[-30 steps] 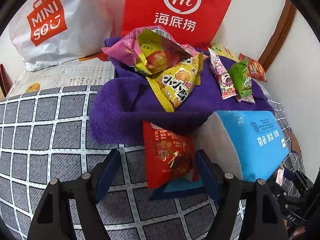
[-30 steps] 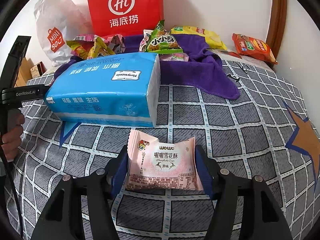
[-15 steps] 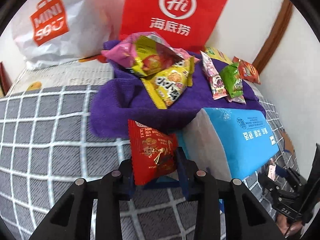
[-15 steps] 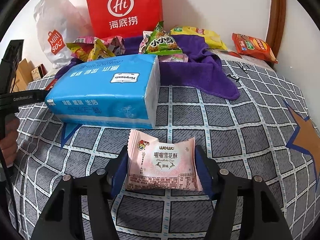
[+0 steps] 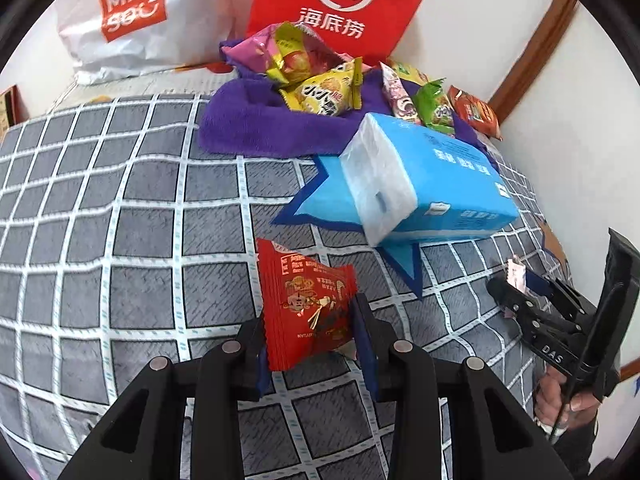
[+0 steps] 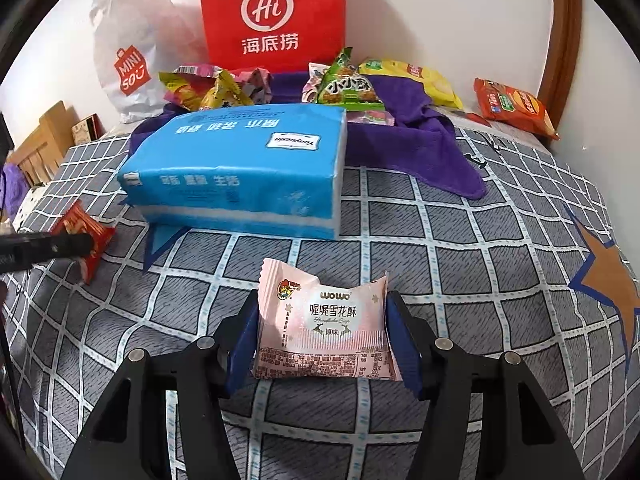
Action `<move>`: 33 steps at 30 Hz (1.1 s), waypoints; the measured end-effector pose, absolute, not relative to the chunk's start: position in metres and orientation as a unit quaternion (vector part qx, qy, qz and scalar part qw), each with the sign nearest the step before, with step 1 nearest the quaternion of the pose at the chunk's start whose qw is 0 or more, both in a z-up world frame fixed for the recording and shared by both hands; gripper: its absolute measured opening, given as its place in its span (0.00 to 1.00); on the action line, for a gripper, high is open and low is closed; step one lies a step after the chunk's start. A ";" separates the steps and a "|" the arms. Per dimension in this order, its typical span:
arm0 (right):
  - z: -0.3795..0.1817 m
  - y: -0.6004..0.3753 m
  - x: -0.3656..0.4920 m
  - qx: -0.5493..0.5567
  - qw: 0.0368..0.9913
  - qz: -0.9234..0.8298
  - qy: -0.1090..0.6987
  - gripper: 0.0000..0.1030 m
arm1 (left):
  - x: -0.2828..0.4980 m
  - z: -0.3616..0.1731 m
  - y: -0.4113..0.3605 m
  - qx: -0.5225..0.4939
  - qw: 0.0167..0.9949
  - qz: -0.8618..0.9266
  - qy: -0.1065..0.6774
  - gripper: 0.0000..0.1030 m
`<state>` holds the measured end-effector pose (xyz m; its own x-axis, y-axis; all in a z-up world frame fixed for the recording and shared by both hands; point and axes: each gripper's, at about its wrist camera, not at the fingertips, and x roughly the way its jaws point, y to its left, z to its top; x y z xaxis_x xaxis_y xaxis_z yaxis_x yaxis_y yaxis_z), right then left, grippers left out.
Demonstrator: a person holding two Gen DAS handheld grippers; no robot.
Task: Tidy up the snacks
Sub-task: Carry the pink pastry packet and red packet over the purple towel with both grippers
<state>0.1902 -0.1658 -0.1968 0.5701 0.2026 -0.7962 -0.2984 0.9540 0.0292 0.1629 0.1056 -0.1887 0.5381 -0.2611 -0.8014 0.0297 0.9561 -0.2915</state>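
Note:
My left gripper [image 5: 310,334] is shut on a red snack packet [image 5: 308,306] and holds it above the grey checked bedcover [image 5: 140,208]. The red packet also shows in the right wrist view [image 6: 82,236]. My right gripper [image 6: 322,334] is shut on a pink snack packet [image 6: 324,330]. In the left wrist view the right gripper [image 5: 532,304] is at the right with the pink packet [image 5: 515,274] in it. Several more snack packets [image 5: 320,84] lie on a purple towel [image 5: 256,120] at the back.
A blue tissue pack [image 5: 420,184] [image 6: 240,168] lies between the grippers and the towel. A red Hi bag [image 6: 272,12] and a white Miniso bag [image 5: 132,16] stand against the wall. An orange-red packet [image 6: 512,106] lies at the far right.
My left gripper closed on the red packet and drew it back from the towel and tissue pack toward the near side. My right gripper kept hold of the pink packet, nearly still.

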 end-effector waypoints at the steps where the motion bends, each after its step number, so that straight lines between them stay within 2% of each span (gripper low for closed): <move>1: -0.197 -0.166 0.191 -0.055 0.884 0.141 0.443 0.58 | 0.162 -0.189 0.107 -0.130 0.870 -0.084 0.469 0.34; 6: -0.199 -0.169 0.193 -0.046 0.881 0.146 0.449 0.59 | 0.156 -0.195 0.112 -0.160 0.878 -0.089 0.441 0.34; 12: -0.200 -0.164 0.195 -0.054 0.878 0.147 0.451 0.62 | 0.148 -0.197 0.103 -0.138 0.898 -0.075 0.411 0.34; 20: -0.201 -0.163 0.195 -0.055 0.878 0.148 0.451 0.63 | 0.148 -0.197 0.106 -0.149 0.897 -0.081 0.408 0.34; 33: -0.196 -0.167 0.186 -0.031 0.882 0.143 0.449 0.55 | 0.134 -0.180 0.111 -0.158 0.888 -0.084 0.424 0.31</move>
